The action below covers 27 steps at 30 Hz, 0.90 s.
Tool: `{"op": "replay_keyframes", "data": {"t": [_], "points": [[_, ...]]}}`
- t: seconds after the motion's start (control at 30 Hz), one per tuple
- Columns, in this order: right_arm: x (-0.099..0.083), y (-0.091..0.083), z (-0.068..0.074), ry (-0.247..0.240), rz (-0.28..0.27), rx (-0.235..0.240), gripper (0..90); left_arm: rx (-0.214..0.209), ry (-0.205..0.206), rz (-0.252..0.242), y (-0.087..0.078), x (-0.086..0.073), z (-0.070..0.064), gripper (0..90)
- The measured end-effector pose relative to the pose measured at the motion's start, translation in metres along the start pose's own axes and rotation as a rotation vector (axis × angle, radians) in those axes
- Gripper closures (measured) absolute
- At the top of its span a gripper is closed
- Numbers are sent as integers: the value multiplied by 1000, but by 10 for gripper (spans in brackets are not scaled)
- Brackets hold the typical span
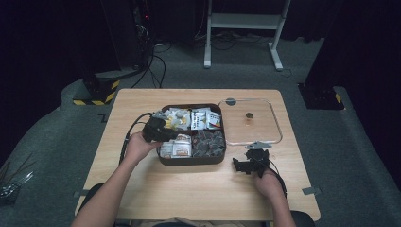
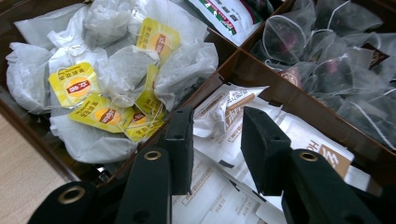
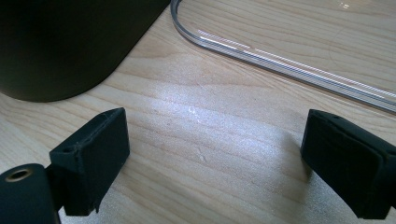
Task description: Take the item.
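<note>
A dark brown box (image 1: 191,161) with four compartments sits mid-table. It holds tea bags with yellow tags (image 2: 116,60), white sachets with brown print (image 2: 322,149), mesh pyramid bags (image 2: 327,56) and red-and-green printed sachets (image 2: 224,14). My left gripper (image 1: 165,132) hovers at the box's left side. In the left gripper view its jaws (image 2: 215,121) stand partly open just above the white sachets, gripping nothing. My right gripper (image 1: 250,158) rests low over the bare wood beside the box's front right corner (image 3: 70,42). It (image 3: 215,140) is wide open and empty.
A clear lid (image 1: 276,127) with a small round knob (image 1: 249,115) lies flat on the table right of the box; its rim (image 3: 280,60) runs just beyond my right gripper. Bare tabletop (image 1: 189,189) stretches in front of the box.
</note>
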State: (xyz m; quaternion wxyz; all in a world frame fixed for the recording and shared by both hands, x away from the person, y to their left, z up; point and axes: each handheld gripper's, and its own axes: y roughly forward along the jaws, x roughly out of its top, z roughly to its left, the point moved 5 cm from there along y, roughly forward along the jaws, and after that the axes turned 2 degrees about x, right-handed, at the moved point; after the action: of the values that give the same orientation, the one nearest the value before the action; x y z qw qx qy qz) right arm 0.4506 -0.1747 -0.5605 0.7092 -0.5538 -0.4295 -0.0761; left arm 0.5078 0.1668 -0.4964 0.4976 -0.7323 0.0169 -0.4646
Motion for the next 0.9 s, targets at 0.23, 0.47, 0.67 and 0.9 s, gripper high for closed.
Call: {"op": "replay_keyframes", "data": {"t": [0.23, 0.47, 0.67, 0.9], "points": [[-1, -1, 1, 2, 2, 0, 78, 8, 26, 38, 11, 1, -3, 676], [-2, -2, 1, 0, 0, 1, 78, 35, 59, 71, 19, 1, -7, 773], [-2, -2, 1, 2, 0, 1, 78, 18, 38, 79, 20, 1, -7, 824], [-2, -2, 1, -3, 0, 3, 78, 1, 19, 67, 16, 1, -5, 844]]}}
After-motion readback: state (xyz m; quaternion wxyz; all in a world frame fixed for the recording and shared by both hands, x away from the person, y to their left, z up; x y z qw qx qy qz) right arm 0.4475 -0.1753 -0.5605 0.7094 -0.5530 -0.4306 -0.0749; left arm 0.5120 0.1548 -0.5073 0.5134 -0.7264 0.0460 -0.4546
